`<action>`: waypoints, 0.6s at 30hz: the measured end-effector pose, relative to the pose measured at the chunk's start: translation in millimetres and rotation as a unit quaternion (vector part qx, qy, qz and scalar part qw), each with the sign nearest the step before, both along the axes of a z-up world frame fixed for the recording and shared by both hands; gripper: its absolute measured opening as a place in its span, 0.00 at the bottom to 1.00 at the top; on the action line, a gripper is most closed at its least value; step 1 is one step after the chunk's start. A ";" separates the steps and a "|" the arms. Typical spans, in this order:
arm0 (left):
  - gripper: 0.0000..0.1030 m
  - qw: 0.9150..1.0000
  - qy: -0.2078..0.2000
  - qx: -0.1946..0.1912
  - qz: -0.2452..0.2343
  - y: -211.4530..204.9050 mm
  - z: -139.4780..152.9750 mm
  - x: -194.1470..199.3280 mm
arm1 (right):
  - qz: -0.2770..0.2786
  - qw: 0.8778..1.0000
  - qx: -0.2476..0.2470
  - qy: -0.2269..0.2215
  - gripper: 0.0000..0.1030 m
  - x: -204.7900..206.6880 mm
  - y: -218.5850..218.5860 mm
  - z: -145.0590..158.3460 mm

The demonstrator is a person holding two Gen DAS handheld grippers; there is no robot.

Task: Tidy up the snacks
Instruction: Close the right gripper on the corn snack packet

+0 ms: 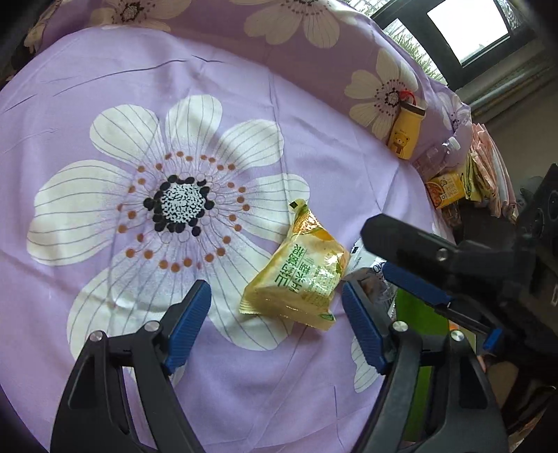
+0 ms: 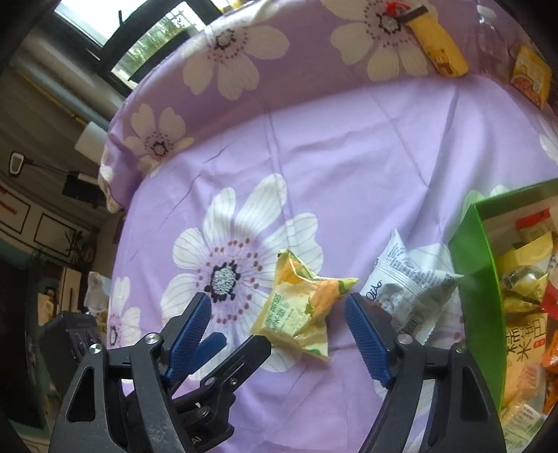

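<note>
A yellow corn snack packet (image 1: 300,275) lies on the purple flowered bedsheet (image 1: 209,87), just ahead of my open, empty left gripper (image 1: 277,306). It also shows in the right wrist view (image 2: 300,310), between the open, empty right gripper's fingers (image 2: 279,313). A white snack packet (image 2: 408,289) lies right of it, partly hidden in the left view (image 1: 366,265). A green box (image 2: 477,278) holding several snack packets stands at the right. The right gripper crosses the left view (image 1: 418,265); the left gripper crosses the right view (image 2: 230,352).
A yellow bear bottle (image 1: 406,134) leans on the flowered pillow (image 1: 314,35) at the back. A clear bottle (image 1: 436,156), an orange packet (image 1: 446,188) and stacked packets (image 1: 488,174) lie at the far right. A window (image 1: 467,28) is behind the bed.
</note>
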State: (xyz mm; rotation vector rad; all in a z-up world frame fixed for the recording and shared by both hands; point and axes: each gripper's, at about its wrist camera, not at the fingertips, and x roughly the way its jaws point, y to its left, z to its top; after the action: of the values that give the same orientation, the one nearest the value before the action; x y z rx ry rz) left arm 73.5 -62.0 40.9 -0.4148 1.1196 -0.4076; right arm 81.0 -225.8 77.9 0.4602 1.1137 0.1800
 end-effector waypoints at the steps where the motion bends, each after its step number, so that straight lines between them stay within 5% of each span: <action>1: 0.71 1.000 -0.001 0.004 -0.004 -2.0 -2.2 1.9 | 0.002 1.000 0.001 0.008 0.69 1.9 0.0 -6.5; 18: 0.32 0.999 -0.018 0.005 -0.033 -17.1 -14.5 3.6 | -0.001 0.999 0.032 0.043 0.40 9.9 -0.2 -48.8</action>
State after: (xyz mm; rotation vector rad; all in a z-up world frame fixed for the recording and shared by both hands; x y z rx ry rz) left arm 77.0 -79.1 26.4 -0.3607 1.1013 -0.4652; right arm 90.8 -225.9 29.1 0.5286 1.1938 0.1964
